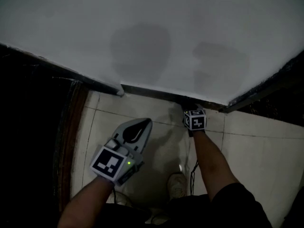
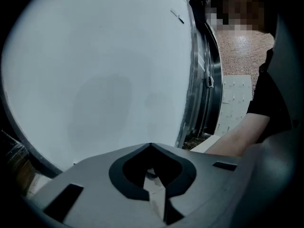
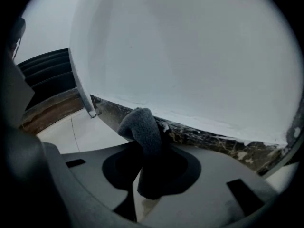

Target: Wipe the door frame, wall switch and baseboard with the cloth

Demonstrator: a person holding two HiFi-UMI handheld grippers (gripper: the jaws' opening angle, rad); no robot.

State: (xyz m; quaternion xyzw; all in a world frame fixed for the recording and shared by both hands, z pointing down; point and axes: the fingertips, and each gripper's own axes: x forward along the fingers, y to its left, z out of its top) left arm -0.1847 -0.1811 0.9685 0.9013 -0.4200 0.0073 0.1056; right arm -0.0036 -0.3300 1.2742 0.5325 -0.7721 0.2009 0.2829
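1. Cloth [image 3: 140,125] first: a grey, fuzzy wad sticking up out of the right gripper [image 3: 148,148], whose jaws are pinched tight on its lower part.
2. Just past the wad sits the baseboard [image 3: 204,137], a dark marbled strip under the white wall [image 3: 190,56]. The cloth looks pressed to it or a whisker short; the dim light won't settle which.
3. Here's the key relation: the baseboard runs side to side across the jaws' line, so the wipe should travel sideways along it, not forward.
4. Left gripper [image 1: 140,127] hangs back over the floor tiles [image 1: 256,151], well apart from the strip, jaw tips together with nothing between them.
5. So the right hand is the near one, and this looks like the baseboard step.
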